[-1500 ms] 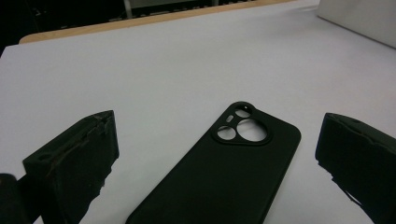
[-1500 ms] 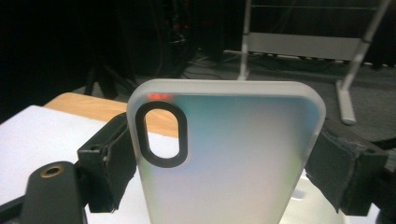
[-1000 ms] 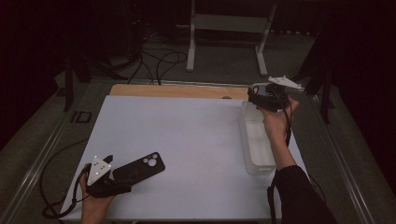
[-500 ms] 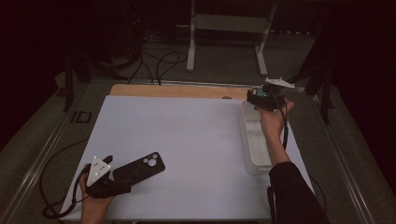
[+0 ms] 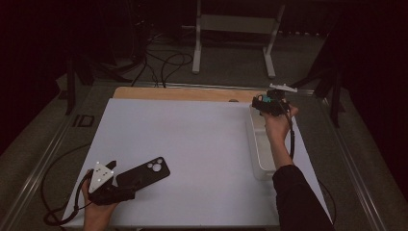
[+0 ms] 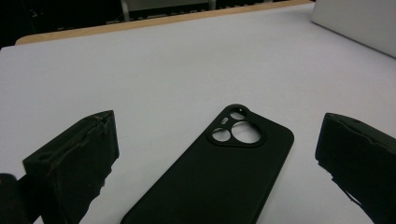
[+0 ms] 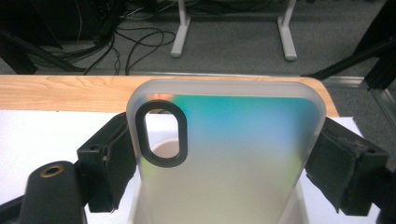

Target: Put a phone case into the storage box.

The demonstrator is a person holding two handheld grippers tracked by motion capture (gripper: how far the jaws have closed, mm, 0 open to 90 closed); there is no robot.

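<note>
The bench (image 5: 192,139) has a white top with a wooden strip along its far edge. A black phone case (image 5: 143,173) lies flat near the front left corner; a white tray (image 5: 260,144) sits well apart from it, at the right edge.

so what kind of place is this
Likely a lab or workshop recording bench, not a home: a white table with a wooden edge, loose cables on a grey floor, a metal stand behind, and dark surroundings.
</note>
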